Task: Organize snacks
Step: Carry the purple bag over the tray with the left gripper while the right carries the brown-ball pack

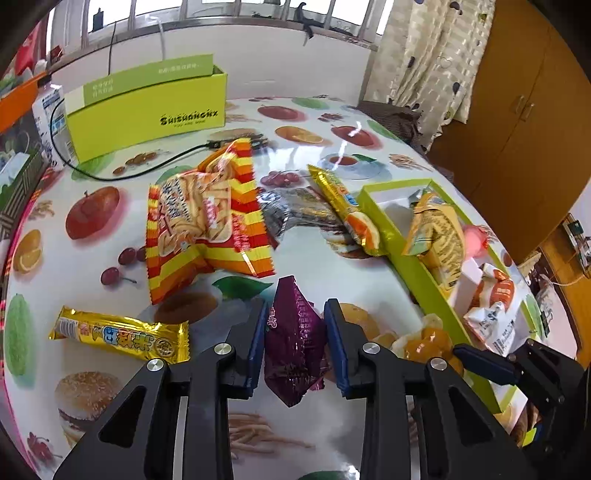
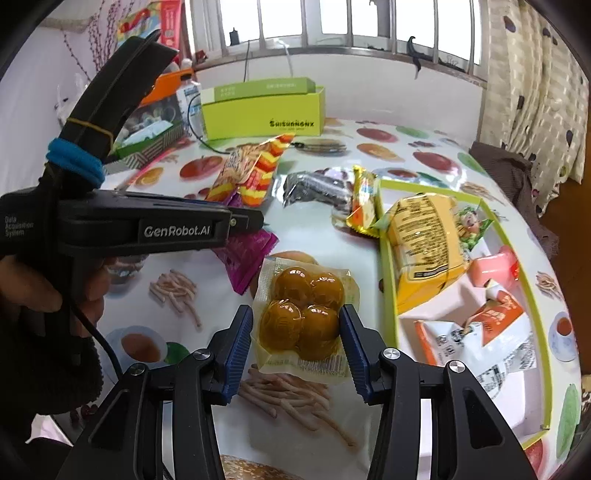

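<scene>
A lived-in room at home — no lab, no shop.
There's the table (image 1: 314,258) under a glossy fruit-and-burger print cloth, a barred window (image 2: 332,22) with clutter along its sill, patterned curtains (image 1: 436,55) hanging at the right, and a wooden wardrobe (image 1: 524,110) behind — plain household furnishing.

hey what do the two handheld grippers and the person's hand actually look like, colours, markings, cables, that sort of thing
Both the left gripper and the right gripper are matte black plastic with silver pivot screws and ribbed blue finger pads. Seen side-on, the left one reads "GenRobot.AI" and "Data Acquisition System" in white, with a blue hair tie, a yellow rubber band and a black cable. The hand is bare, with a dark sleeve.
</scene>
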The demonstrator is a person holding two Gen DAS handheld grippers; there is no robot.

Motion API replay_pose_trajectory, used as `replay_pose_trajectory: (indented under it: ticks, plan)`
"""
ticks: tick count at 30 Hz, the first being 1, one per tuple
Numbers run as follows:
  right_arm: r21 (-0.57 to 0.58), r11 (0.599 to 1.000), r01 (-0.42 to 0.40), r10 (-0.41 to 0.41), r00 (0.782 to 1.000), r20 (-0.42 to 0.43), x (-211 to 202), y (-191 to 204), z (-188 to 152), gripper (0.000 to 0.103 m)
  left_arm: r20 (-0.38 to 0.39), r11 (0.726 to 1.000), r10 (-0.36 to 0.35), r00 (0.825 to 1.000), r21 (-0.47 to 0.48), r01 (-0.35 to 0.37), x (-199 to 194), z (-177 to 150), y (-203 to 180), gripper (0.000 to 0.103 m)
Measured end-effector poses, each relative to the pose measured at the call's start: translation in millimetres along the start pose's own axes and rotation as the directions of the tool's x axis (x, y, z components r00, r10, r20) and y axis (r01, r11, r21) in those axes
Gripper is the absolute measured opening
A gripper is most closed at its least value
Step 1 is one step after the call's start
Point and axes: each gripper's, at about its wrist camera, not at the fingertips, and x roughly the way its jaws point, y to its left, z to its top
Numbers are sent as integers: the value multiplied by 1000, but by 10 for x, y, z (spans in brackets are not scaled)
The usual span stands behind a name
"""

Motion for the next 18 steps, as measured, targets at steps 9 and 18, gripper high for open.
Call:
replay_pose_trajectory:
  ticks: [9, 18]
  plan:
    - [33, 999, 24, -26, 999, 42, -199, -131, 6, 46, 38, 999, -29, 999, 33, 28, -160, 98, -190, 32]
    - [80, 994, 70, -76, 994, 76, -424, -352, -20, 46, 79, 993, -81, 994, 88, 74, -299, 242, -488, 32]
